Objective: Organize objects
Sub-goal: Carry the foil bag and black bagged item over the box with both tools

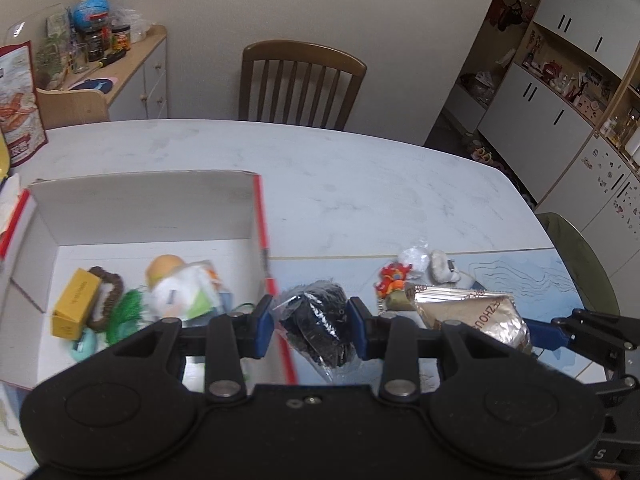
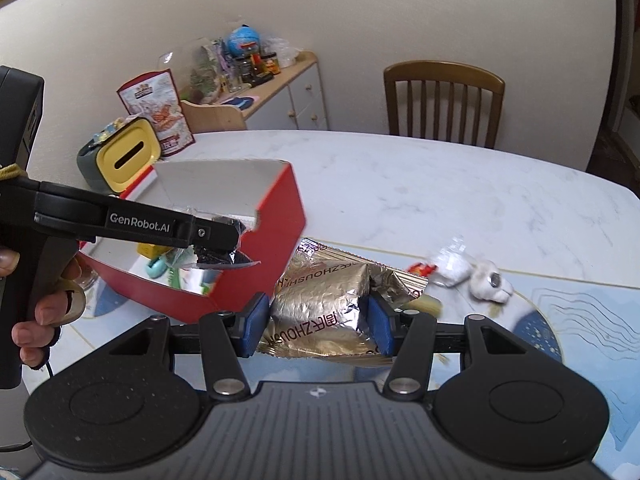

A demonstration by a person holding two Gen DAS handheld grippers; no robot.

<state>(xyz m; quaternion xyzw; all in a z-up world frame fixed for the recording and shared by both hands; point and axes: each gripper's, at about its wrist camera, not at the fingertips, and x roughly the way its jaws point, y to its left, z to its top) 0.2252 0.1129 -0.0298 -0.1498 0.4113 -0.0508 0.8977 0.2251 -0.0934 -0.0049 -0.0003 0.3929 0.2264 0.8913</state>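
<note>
The left gripper [image 1: 311,327] has its jaws clenched on a clear bag of black pieces [image 1: 320,328], held above the near right corner of the red box [image 2: 280,216]. The right gripper [image 2: 316,326] has its jaws pressed on both sides of a gold foil packet [image 2: 320,304], which lies on the counter [image 1: 360,184] just right of the box.

The box stands open on the white marbled counter and holds a yellow carton [image 1: 76,304], a brown ring [image 1: 110,296], a green tuft and a pale round toy. Beyond the packet lie a red trinket [image 1: 394,280], a white wrapped lump [image 2: 452,270] and a small plush [image 2: 490,280] on a blue placemat [image 2: 580,320].

A wooden chair [image 1: 300,80] stands at the far edge against a plain wall, with a cluttered sideboard [image 1: 136,60] to the left.

Only the left wrist view shows the white cabinets and shelves [image 1: 560,80] to the right. Only the right wrist view shows the box's red outside, a yellow-fronted container [image 2: 124,156] behind it, and the hand [image 2: 44,312] holding the left gripper.
</note>
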